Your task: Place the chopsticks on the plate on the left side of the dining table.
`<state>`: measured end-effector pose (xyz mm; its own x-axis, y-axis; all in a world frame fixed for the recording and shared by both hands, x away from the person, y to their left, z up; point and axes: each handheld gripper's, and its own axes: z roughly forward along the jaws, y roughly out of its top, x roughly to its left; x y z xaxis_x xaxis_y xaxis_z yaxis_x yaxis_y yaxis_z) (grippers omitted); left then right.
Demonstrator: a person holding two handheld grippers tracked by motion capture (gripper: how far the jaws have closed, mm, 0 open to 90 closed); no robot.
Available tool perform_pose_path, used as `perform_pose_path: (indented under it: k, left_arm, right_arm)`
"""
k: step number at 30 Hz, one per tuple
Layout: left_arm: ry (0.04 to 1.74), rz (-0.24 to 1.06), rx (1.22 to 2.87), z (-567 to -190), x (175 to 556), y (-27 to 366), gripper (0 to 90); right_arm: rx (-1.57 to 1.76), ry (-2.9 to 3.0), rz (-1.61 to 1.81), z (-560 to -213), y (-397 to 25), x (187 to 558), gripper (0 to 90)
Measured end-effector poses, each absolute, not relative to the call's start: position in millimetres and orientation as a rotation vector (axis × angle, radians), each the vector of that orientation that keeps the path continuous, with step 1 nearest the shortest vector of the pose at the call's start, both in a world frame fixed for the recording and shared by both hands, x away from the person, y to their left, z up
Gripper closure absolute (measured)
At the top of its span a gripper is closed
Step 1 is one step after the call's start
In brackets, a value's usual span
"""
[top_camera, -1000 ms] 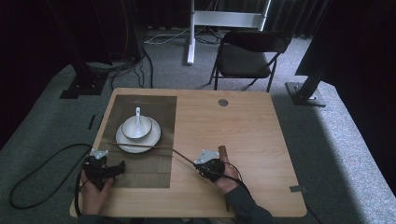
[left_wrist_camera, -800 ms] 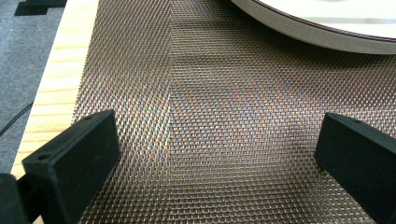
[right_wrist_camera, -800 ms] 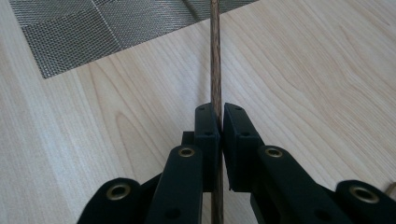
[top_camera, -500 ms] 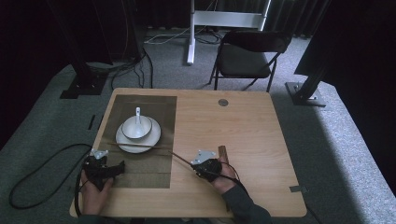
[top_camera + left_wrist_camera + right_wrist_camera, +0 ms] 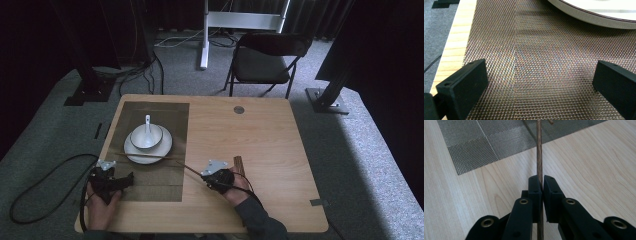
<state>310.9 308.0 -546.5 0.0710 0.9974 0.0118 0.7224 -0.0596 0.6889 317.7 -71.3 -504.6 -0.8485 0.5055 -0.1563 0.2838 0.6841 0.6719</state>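
Right gripper (image 5: pixel 540 185) fingers clamped on chopstick (image 5: pixel 539 150); keep level toward plate (image 5: pixel 148 147), upper left. Left gripper (image 5: pixel 539 82) fingers spread, empty.

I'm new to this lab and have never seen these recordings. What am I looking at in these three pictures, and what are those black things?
A person sits at a wooden table, holding a hand-operated gripper in each hand. The high view looks down from above; the other two pictures come from cameras riding on each gripper. On the table lies a woven placemat with a plate, a bowl and a white spoon. The right gripper has its black fingers shut on a wooden chopstick. The left gripper is open above the mat, holding nothing.
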Motion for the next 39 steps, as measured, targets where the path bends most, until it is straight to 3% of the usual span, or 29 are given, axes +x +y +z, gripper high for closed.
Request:
perform_pose_path:
  k: [39]
  left_arm:
    - [1.703, 0.693, 1.838, -546.5, 310.9, 308.0, 0.2]
  right_arm:
    - [0.513, 2.556, 1.01, -478.7, -35.0, 328.6, 84.9]
